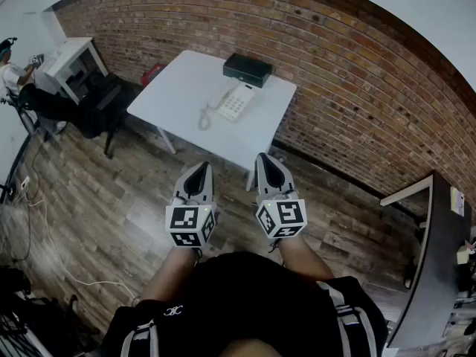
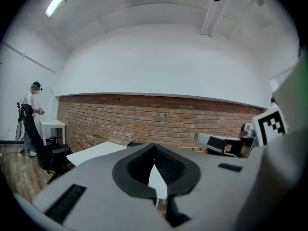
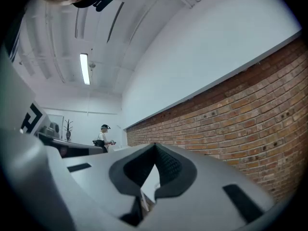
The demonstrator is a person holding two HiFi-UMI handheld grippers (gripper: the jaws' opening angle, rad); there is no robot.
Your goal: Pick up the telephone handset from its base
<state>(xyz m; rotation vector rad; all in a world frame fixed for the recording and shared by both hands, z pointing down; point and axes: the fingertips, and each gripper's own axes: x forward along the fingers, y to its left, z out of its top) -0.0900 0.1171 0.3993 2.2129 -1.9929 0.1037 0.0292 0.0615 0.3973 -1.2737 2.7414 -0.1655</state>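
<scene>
A white telephone point(image 1: 235, 103) lies on the white table point(image 1: 178, 95) by the brick wall, its handset point(image 1: 221, 100) resting along the base's left side with the coiled cord point(image 1: 204, 117) trailing toward me. Both grippers are held close to my body, well short of the table and over the wooden floor. My left gripper point(image 1: 201, 168) is shut with nothing in it, its tips meeting in the left gripper view point(image 2: 154, 148). My right gripper point(image 1: 266, 160) is beside it, also shut and holding nothing point(image 3: 155, 147). Both point toward the table.
A black box point(image 1: 247, 69) sits at the table's far edge behind the telephone. A black office chair point(image 1: 104, 99) and a small white desk point(image 1: 71, 62) stand to the left, with a person point(image 1: 11, 73) beyond. A dark desk point(image 1: 439, 259) is at the right.
</scene>
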